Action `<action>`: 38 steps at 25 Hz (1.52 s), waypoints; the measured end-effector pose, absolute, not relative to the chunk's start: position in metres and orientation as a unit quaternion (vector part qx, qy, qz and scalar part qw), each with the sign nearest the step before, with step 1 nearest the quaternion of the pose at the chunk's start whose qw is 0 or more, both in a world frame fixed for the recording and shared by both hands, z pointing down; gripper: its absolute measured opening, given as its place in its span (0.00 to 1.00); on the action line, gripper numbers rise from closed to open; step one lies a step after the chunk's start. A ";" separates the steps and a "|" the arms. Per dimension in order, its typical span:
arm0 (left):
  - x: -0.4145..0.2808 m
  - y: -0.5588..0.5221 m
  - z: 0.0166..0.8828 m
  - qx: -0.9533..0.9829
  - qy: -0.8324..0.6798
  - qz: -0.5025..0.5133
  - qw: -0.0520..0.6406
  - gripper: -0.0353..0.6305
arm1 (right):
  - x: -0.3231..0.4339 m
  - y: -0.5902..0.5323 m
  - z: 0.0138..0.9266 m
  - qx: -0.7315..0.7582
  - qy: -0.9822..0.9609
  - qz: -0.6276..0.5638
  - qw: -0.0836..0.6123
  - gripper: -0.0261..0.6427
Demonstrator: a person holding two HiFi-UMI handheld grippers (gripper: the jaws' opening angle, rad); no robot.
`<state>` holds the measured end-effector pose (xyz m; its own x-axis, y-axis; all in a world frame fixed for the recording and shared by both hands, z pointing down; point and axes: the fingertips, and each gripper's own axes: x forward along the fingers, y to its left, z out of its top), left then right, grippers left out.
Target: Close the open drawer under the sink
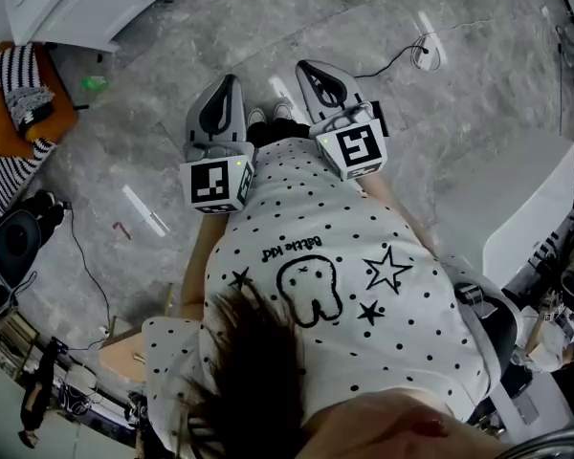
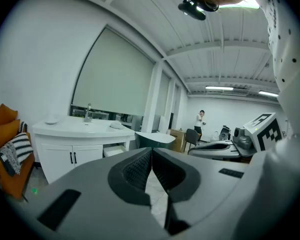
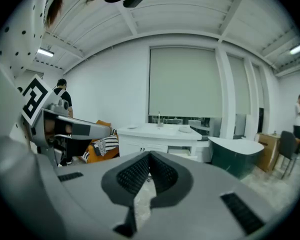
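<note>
A white sink vanity [image 2: 75, 136] with a faucet [image 2: 88, 113] stands across the room, well away from both grippers. Its open drawer [image 2: 115, 151] juts out at the right end, under the counter. The right gripper view also holds the vanity [image 3: 157, 133] and the drawer [image 3: 182, 153]. In the head view, only a corner of the vanity [image 1: 77, 8] appears at top left. My left gripper [image 2: 151, 150] is shut and empty. My right gripper [image 3: 150, 155] is also shut with nothing in it. Both are held side by side in front of my chest, left gripper [image 1: 231, 77], right gripper [image 1: 309, 64].
A dark green bathtub [image 3: 237, 156] stands right of the vanity. Orange cushions with a striped pillow [image 2: 10, 146] lie to its left. A cable [image 1: 416, 55] trails over the grey marble floor. One person [image 2: 200, 121] stands far back, another [image 3: 62, 91] at the left.
</note>
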<state>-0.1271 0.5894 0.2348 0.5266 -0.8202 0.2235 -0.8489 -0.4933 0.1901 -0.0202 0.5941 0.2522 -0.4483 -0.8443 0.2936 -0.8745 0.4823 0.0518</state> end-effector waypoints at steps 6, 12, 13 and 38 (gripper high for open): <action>-0.123 0.595 0.235 0.860 -0.488 0.051 0.139 0.07 | -0.016 0.599 0.253 0.502 -0.852 0.054 0.139 0.06; -0.118 0.598 0.231 0.854 -0.499 0.042 0.143 0.07 | -0.007 0.601 0.248 0.498 -0.856 0.047 0.133 0.06; -0.117 0.596 0.230 0.852 -0.502 0.038 0.142 0.07 | -0.005 0.600 0.247 0.496 -0.857 0.046 0.129 0.06; -0.067 0.527 0.242 0.857 -0.485 0.016 0.176 0.07 | 0.051 0.539 0.258 0.515 -0.844 0.060 0.140 0.06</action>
<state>-0.0666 0.5275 0.2417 0.5298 -0.8247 0.1979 -0.8358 -0.4682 0.2867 0.0509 0.5391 0.2583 -0.4311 -0.8515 0.2985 -0.8853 0.4631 0.0424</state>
